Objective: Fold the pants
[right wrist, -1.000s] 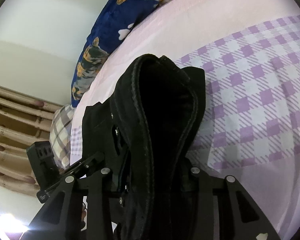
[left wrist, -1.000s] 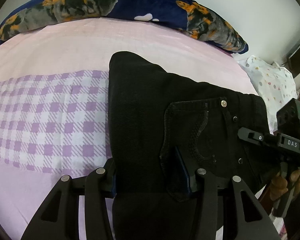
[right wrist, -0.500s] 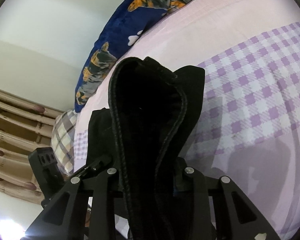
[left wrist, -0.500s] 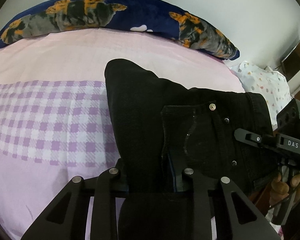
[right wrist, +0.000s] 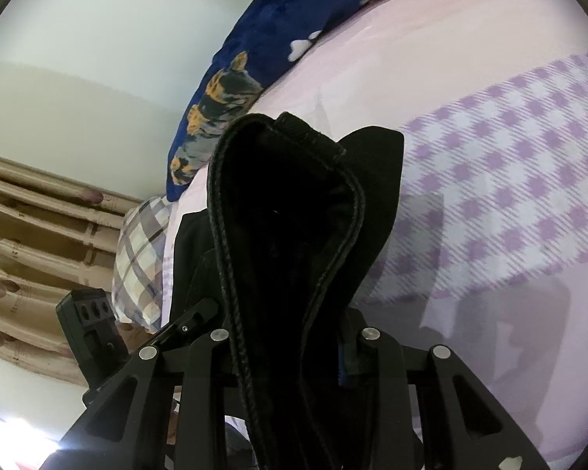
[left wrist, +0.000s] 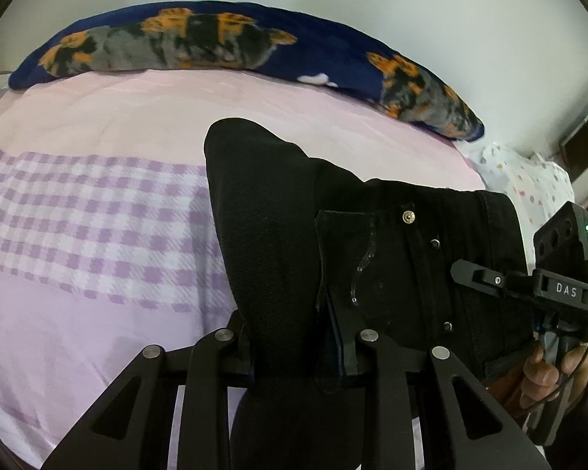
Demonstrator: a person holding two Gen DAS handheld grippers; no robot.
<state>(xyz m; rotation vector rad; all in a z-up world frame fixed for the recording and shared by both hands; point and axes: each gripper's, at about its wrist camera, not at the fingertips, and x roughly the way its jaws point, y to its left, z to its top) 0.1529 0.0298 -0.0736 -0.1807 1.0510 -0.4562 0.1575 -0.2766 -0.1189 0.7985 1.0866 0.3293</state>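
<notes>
Black denim pants (left wrist: 294, 243), doubled over with a back pocket, silver button and rivets facing up, are bunched and lifted at their near end off the pink-and-lilac checked sheet, the stitched waistband (right wrist: 231, 235) arching upright and the far fold resting on it.

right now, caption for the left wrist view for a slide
Left gripper clamps black pants over a pink checked bed.

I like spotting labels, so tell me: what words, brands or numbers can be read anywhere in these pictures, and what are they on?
"DAS": white letters on the black body of the right gripper, seen from the left wrist view.
The pants show a metal button and rivets, but no marking on them is readable.
Nothing else carries readable text.
</notes>
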